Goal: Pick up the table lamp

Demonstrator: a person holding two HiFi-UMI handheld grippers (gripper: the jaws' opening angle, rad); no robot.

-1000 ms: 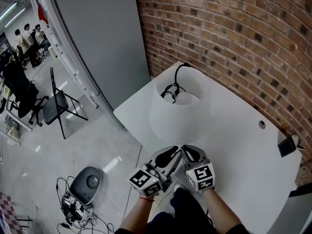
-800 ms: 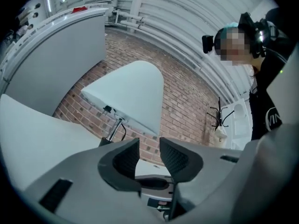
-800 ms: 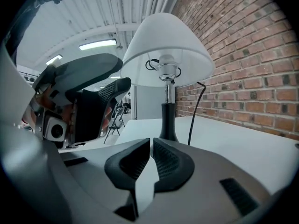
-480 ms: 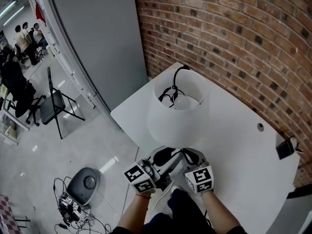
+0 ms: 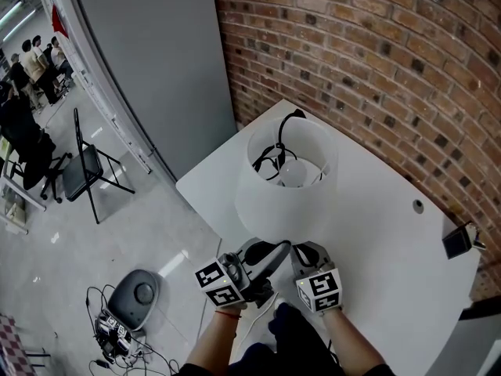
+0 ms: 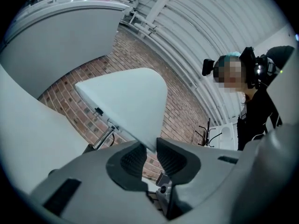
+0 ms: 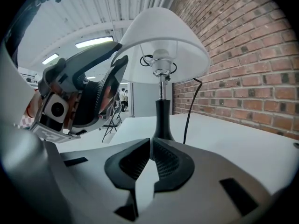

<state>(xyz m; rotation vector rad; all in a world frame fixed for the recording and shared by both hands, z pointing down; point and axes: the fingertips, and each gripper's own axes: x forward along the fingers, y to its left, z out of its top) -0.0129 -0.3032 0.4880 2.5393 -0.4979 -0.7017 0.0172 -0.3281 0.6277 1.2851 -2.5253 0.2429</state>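
A table lamp [image 5: 274, 206] with a plain white cone-shaped shade stands on a white tabletop [image 5: 383, 233], near its edge and beside a red brick wall [image 5: 376, 53]. The head view looks down into the shade's open top, showing a pale bulb [image 5: 296, 163] and a black cord [image 5: 283, 124] arching over the far rim. The left hand-held gripper [image 5: 282, 247] reaches up to the shade's near lower rim. Its jaws have just been closing, and the thin rim sits pinched between the pads. The right hand-held gripper [image 5: 304, 249] is just beside it, jaws pressed together with nothing in them. Only the right gripper view sees under the shade: a shiny metal socket [image 7: 161, 64], a slim metal rod [image 7: 161, 90] and a black flared base [image 7: 162, 120] resting on the tabletop, straight ahead of the closed jaws. Only the left gripper view shows the person [image 6: 254, 111], in dark clothing, behind the grippers.
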